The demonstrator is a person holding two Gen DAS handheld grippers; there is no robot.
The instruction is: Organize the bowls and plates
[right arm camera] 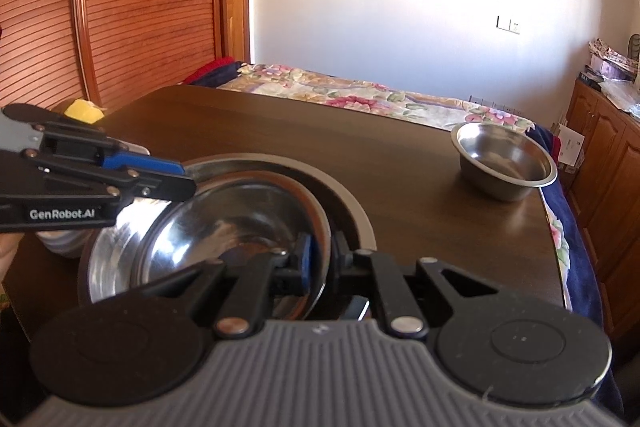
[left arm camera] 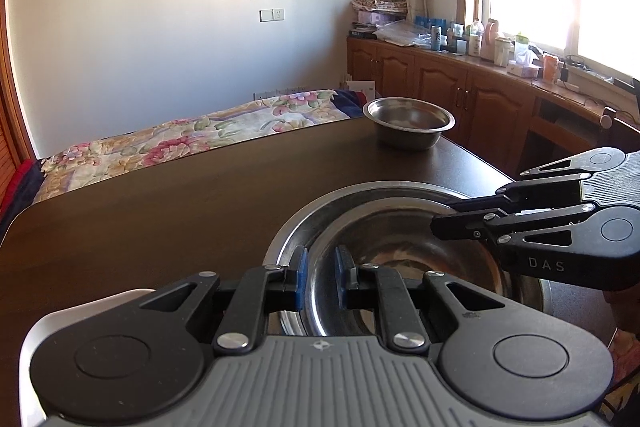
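A steel bowl [left arm camera: 404, 247] sits tilted inside a wider steel basin [left arm camera: 304, 227] on the dark table. My left gripper [left arm camera: 322, 277] is shut on the bowl's near rim. My right gripper [right arm camera: 320, 259] is shut on the opposite rim of the same bowl [right arm camera: 224, 227], which sits inside the basin [right arm camera: 352, 215]; it shows in the left wrist view [left arm camera: 444, 223] coming in from the right. The left gripper shows in the right wrist view [right arm camera: 184, 177] at the left. A second small steel bowl [left arm camera: 408, 123] [right arm camera: 504, 163] stands alone at the table's far corner.
The dark wooden table [left arm camera: 180, 207] borders a bed with a floral cover [left arm camera: 180, 139]. Wooden cabinets [left arm camera: 460, 87] with bottles and clutter run under the window at right. A yellow object [right arm camera: 84, 111] lies at the table's left edge. A ribbed white dish [right arm camera: 60, 243] sits beside the basin.
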